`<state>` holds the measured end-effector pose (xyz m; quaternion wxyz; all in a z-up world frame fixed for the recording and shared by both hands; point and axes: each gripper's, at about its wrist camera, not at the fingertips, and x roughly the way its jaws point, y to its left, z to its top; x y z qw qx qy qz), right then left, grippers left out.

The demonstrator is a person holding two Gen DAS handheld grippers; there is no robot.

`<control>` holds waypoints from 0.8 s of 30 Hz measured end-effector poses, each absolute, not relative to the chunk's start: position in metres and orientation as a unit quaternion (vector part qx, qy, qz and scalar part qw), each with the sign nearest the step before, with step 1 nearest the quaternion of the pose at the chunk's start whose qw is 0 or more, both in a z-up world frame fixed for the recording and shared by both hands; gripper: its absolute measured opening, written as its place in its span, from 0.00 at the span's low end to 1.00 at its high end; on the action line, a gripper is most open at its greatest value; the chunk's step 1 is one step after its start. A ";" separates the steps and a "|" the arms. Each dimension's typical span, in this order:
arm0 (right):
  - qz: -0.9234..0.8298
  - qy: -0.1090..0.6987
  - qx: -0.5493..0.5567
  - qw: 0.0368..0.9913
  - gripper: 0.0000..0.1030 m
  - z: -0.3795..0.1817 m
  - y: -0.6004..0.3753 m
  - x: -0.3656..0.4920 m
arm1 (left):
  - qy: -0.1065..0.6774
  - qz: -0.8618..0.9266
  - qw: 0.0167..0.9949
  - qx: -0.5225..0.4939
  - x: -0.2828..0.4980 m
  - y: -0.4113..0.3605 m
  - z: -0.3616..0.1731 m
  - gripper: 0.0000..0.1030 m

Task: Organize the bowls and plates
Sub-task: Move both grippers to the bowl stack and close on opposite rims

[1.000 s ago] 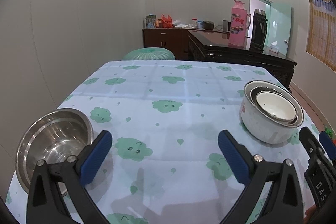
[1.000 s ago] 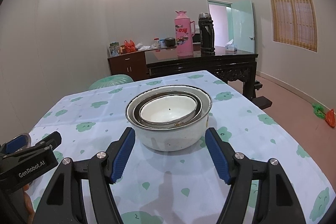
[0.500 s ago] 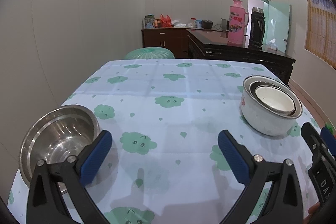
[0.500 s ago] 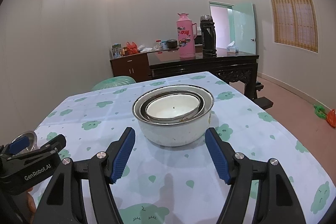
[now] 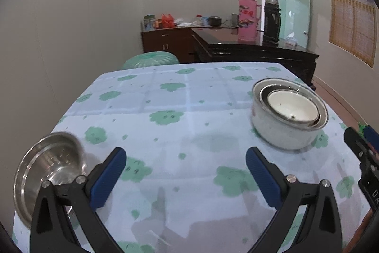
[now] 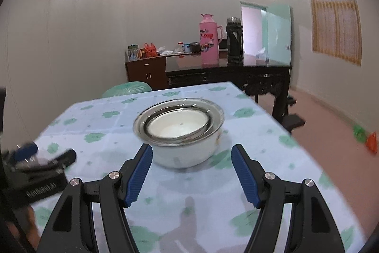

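Steel bowl (image 5: 47, 167) at table (image 5: 189, 134) edge.

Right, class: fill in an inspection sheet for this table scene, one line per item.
Surface: table under a pale cloth with green flower prints.
Job's things: steel bowl alone near the left edge; nested bowls, three stacked, at the right.
Clutter: nothing seen on the table.
Grippers: left gripper open, empty; right gripper open, facing the nested bowls.
Cables: nothing seen.
Surroundings: pink thermos and black flask on a dark sideboard.

Table w/ green-flowered cloth (image 5: 189, 115), steel bowl (image 5: 47, 170) left, nested bowls (image 5: 284, 134) right
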<state>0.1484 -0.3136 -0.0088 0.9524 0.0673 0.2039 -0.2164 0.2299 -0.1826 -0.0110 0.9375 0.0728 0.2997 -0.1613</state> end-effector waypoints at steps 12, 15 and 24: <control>-0.183 0.231 0.151 0.944 0.69 -0.005 -0.401 0.182 | 0.341 -0.204 0.915 0.066 0.283 -0.250 -0.005 0.99; -0.178 0.233 0.173 0.940 0.69 -0.008 -0.412 0.195 | 0.351 -0.207 0.912 0.048 0.299 -0.262 -0.005 0.98; -0.181 0.263 0.212 0.924 0.28 -0.017 -0.438 0.231 | 0.401 -0.253 0.880 0.034 0.341 -0.289 -0.012 0.64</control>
